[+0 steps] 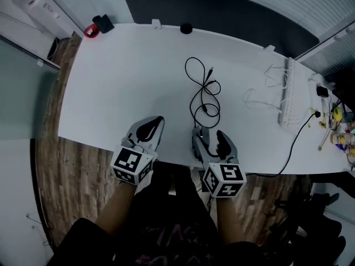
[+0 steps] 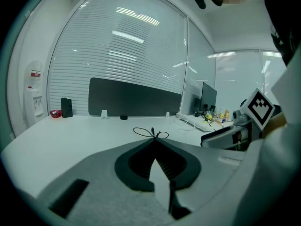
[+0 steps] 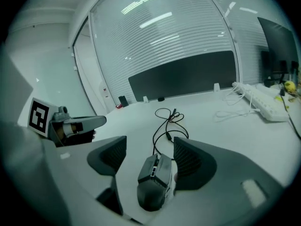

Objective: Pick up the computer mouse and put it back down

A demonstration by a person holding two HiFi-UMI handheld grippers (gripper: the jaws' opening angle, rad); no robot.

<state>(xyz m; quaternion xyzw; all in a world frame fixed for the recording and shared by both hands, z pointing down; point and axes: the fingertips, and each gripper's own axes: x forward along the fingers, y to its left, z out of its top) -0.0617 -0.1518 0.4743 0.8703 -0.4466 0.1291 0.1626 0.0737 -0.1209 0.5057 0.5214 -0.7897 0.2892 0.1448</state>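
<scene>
The mouse (image 3: 155, 180) lies at the surface's (image 1: 122, 82) near edge.
The right tool (image 3: 149, 147) is released, jaws astride it; the left tool (image 2: 154, 140) is clenched, just left; bare room lies left of the cable (image 1: 202, 90).

Office setting here: a long white worktop (image 1: 111, 93) backed by a dark divider screen (image 1: 222, 15), slatted blinds (image 2: 127, 51) over glass walls, a monitor (image 2: 209, 95), a power strip (image 1: 287, 93), and a water dispenser (image 2: 34, 98) in the corner.

mouse (image 3: 153, 181): matt grey plastic | table (image 1: 127, 82): smooth white (slight sheen) | floor (image 1: 83, 173): wood grain
</scene>
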